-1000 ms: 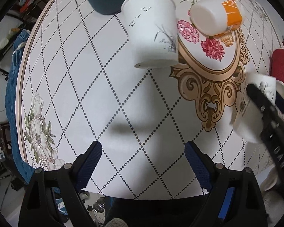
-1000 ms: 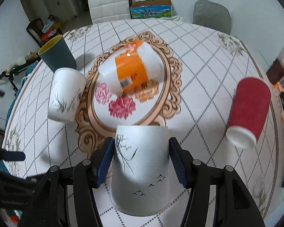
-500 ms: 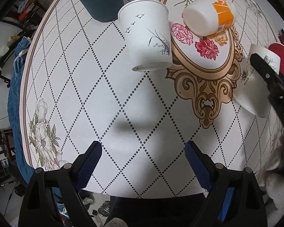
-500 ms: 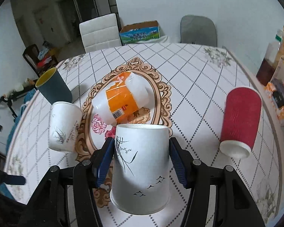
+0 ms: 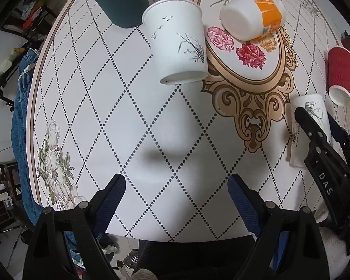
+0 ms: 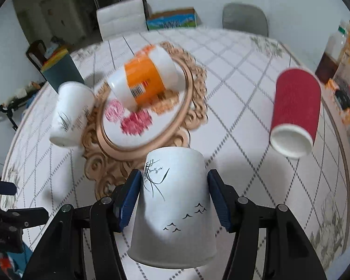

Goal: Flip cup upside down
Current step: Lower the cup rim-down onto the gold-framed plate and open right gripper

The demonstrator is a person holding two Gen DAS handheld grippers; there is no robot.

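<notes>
Cup (image 6: 175,200) between fingers (image 6: 130,198)

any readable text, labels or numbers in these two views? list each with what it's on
"DAS" - white letters on the right gripper body, seen from the left wrist view.
Barcode and print on the orange cup: blurred, unreadable.
Print on the cardboard box behind the table: too small and blurred.
Nothing else legible.

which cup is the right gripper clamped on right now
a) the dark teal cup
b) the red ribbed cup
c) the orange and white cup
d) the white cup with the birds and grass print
d: in the right wrist view the right gripper has its blue pads pressed on both sides of the white printed cup, while the red cup, teal cup and orange cup sit apart on the table.
</notes>
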